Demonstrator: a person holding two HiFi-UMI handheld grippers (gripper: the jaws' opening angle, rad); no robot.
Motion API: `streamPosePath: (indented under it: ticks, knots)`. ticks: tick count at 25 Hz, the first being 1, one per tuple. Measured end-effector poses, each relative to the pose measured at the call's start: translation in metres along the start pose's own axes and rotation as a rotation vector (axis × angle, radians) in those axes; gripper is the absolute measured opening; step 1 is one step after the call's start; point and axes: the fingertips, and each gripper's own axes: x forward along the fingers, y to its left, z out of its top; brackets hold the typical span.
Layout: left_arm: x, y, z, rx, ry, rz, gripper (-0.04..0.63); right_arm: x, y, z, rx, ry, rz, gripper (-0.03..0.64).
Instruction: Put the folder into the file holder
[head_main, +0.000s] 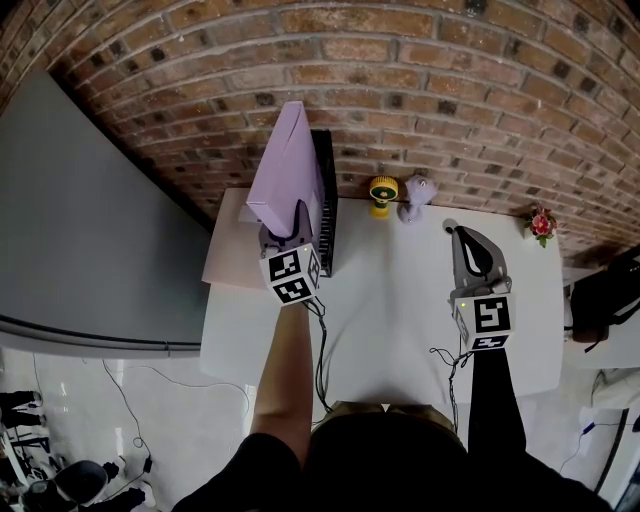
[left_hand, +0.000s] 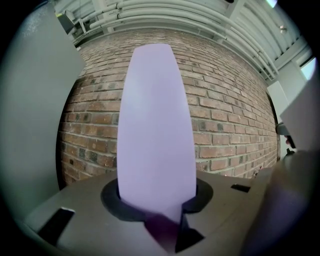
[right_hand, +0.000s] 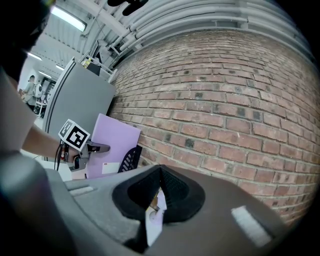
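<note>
A lavender folder stands upright on edge at the table's back left, its lower end clamped in my left gripper. In the left gripper view the folder fills the middle and rises from between the jaws of that gripper. A black mesh file holder stands just to the right of the folder, against the brick wall. My right gripper hovers over the table's right side, jaws together and empty. The right gripper view shows its own tips, with the folder and the file holder far off to the left.
A small yellow toy and a purple figure stand at the back of the white table. A little flower pot sits at the back right corner. A grey partition runs along the left, a dark bag on the right.
</note>
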Motion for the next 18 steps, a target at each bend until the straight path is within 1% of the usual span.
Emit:
streamPosePath:
  ticks: [12,18]
  knots:
    - [0.002,0.001,-0.029,0.007,0.063,0.006,0.137,-0.002,-0.001,-0.001,0.000,0.002,-0.004,0.000]
    - [0.002,0.002,-0.037,0.009,0.083,0.004,0.137,-0.002,0.001,-0.003,0.002,0.006,-0.002,0.000]
